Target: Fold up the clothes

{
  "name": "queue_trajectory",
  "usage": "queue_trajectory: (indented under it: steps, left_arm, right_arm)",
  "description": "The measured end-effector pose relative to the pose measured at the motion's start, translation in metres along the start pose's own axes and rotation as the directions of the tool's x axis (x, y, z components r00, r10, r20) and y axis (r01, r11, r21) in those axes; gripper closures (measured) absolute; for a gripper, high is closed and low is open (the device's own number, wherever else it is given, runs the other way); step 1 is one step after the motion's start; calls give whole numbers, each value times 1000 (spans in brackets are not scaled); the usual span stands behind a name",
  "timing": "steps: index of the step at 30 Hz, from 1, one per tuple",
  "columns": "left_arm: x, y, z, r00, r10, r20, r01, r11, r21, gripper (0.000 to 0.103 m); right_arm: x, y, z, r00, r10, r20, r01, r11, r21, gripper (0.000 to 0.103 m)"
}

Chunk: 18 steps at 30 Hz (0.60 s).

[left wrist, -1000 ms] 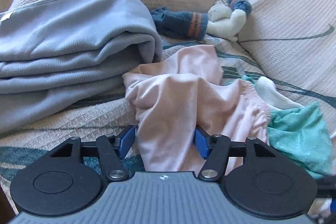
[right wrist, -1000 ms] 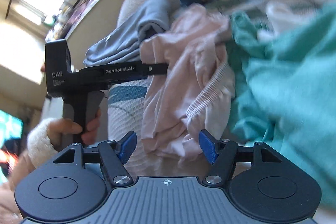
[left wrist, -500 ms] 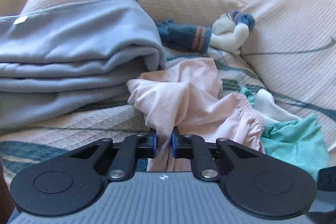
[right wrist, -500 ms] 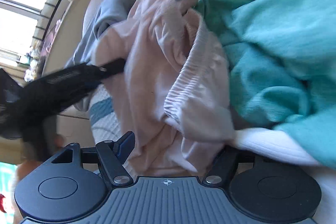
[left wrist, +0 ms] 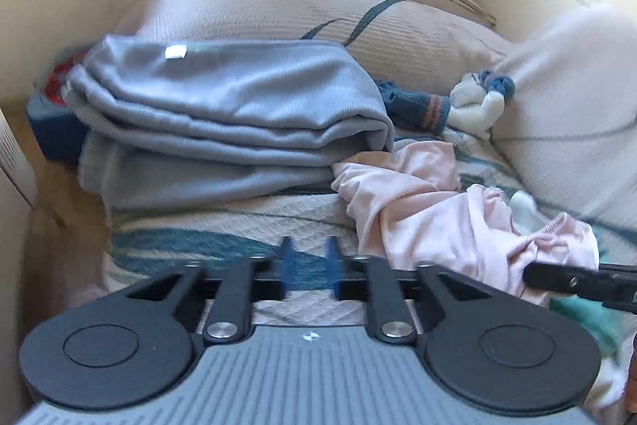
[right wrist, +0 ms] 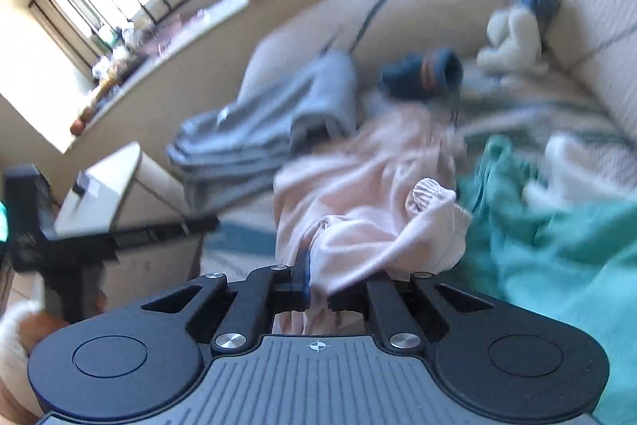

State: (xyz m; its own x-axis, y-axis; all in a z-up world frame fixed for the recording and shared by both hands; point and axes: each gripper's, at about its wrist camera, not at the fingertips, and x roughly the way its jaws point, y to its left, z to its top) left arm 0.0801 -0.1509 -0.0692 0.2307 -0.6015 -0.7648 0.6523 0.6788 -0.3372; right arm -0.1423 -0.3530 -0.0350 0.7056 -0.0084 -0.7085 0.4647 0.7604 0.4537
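left gripper (left wrist: 309,267): black linkage arms, blue pads, silver pivot screws, grey ribbed housing, two round black discs
right gripper (right wrist: 316,279): same build, crosshair mark on housing
sleeve (right wrist: 12,329): white fuzzy cuff, lower left of right wrist view

Left side: blocked by folded grey garment (left wrist: 223,122), stacked against back cushion (left wrist: 278,10).
Front of left gripper (left wrist: 309,265): bare patterned bed cover (left wrist: 207,226), passable.
Centre: crumpled pink garment (left wrist: 438,214), touching grey stack.
Right side: teal cloth (right wrist: 557,245), side cushion (left wrist: 577,98) behind.
Back corner: rolled blue sock (right wrist: 422,74), white soft toy (right wrist: 509,42).
Floor edge: white unit (right wrist: 103,190) just beside bed.
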Motion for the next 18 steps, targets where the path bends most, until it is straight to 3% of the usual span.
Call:
queue_trajectory:
  steps: [2, 3, 7, 11, 14, 15, 16, 18]
  left_arm:
    - [10, -2, -2, 999, -45, -16, 44, 999, -31, 34]
    - [16, -4, -4, 998, -65, -23, 64, 997, -42, 27]
    - [44, -9, -2, 986, -153, -67, 146, 984, -98, 25]
    - [64, -19, 6, 986, -139, -91, 132, 988, -81, 26]
    - [69, -25, 12, 986, -142, -92, 138, 989, -49, 25]
    - [71, -27, 14, 986, -136, -93, 133, 990, -39, 25]
    - [72, -28, 16, 987, -131, -95, 129, 991, -29, 25]
    - [78, -28, 19, 986, -132, -106, 130, 991, -29, 25]
  right_arm:
    - [-3, -6, 4, 1000, -11, 10, 11, 1000, 18, 95]
    - [-5, -11, 2, 1000, -19, 9, 19, 999, 33, 95]
    - [0, -32, -11, 999, -43, -33, 46, 993, 105, 94]
    - [0, -48, -27, 995, -17, -94, 36, 980, 198, 87]
    - [-5, -50, -43, 994, 33, -104, -5, 964, 264, 63]
    - [-6, -49, -48, 993, 51, -106, -19, 958, 286, 42]
    - [-5, -47, -54, 992, 64, -106, -30, 954, 298, 32]
    - [1, -43, -62, 991, 61, -117, -24, 955, 296, 31]
